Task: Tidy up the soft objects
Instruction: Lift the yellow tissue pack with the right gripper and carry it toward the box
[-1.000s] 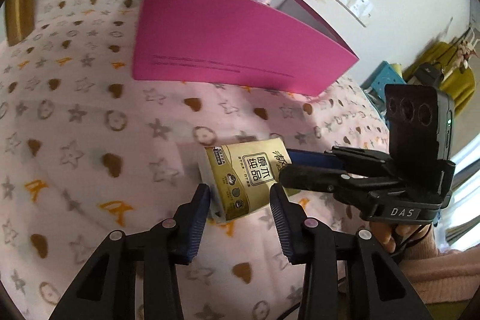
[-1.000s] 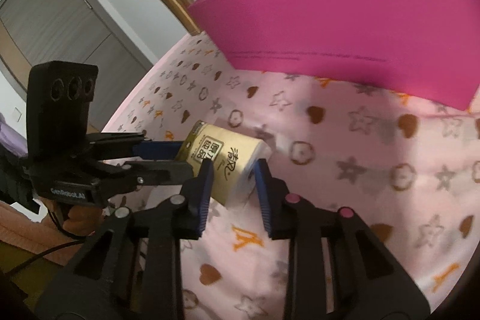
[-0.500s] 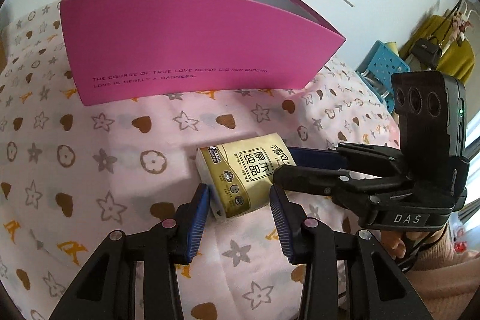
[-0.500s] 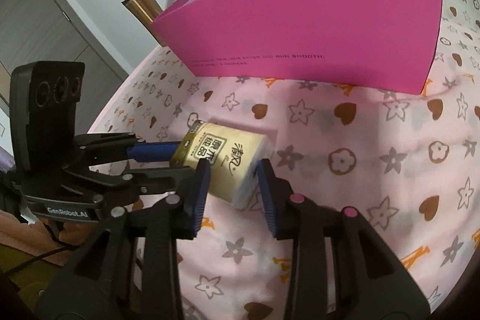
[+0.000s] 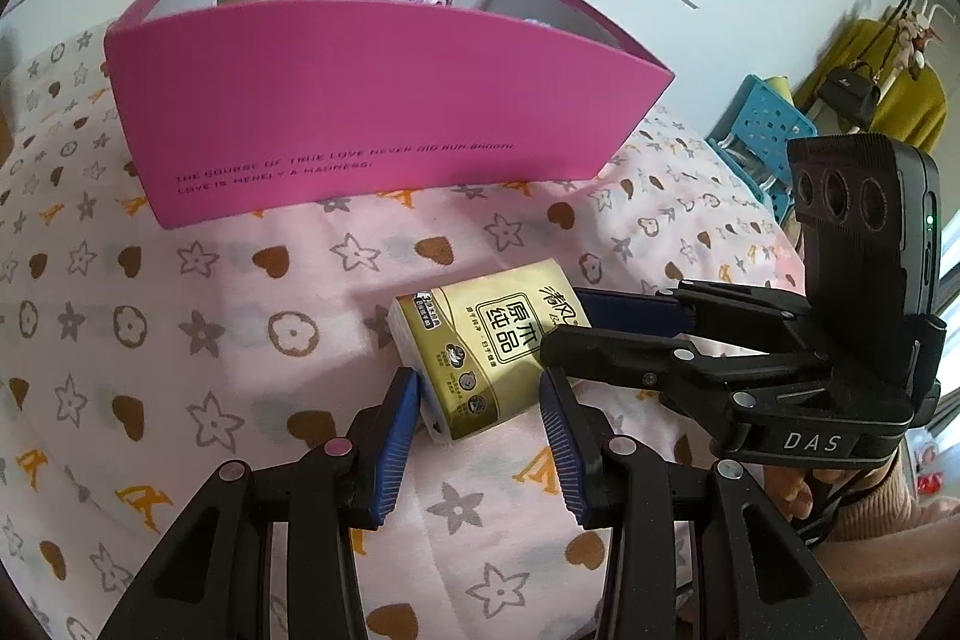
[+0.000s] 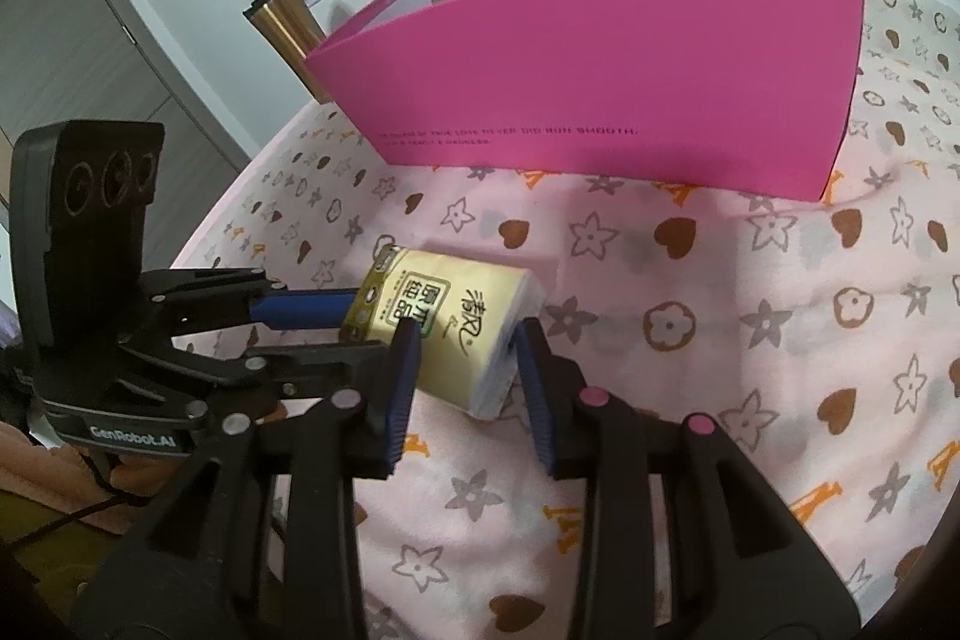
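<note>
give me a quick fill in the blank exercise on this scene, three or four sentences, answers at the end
1. The yellow tissue pack lies on a pink ____ printed with stars and hearts.
2. Behind the pack stands an open box coloured ____.
3. The left tool has a finger on each side of the ____.
4. The pads of the right tool are coloured ____.

Missing words: blanket; pink; tissue pack; blue

A yellow tissue pack [image 5: 492, 346] lies flat on the pink patterned blanket [image 5: 180, 340], near the pink box [image 5: 372, 112].
</note>
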### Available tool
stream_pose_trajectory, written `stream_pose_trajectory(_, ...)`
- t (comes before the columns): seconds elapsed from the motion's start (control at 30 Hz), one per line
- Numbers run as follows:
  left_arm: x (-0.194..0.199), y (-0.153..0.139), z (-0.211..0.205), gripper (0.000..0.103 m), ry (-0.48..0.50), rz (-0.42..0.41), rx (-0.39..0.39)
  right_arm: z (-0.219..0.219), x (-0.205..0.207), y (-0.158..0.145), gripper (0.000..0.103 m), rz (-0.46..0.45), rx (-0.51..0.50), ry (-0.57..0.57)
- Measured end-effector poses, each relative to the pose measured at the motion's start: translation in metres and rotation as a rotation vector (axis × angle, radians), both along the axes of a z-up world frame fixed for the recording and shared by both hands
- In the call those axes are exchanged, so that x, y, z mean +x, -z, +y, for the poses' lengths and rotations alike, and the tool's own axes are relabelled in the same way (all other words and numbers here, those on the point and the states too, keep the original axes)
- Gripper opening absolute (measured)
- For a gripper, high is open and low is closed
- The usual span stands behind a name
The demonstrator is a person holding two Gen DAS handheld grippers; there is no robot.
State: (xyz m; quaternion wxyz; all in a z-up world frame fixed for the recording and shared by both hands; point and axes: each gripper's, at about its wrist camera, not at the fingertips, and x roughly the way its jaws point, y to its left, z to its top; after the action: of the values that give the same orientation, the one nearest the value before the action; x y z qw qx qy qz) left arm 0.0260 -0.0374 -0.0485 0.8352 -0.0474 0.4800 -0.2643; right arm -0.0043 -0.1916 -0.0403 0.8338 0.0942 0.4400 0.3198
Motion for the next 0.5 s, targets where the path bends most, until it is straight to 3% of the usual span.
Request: stream_pose_trajectory(0.5, 0.001, -0.021, -0.001, 0.041, 0.01, -0.049, 0.001, -0.009, -0.001, -0.021, 0.036, -0.059, 0.012, 0.01)
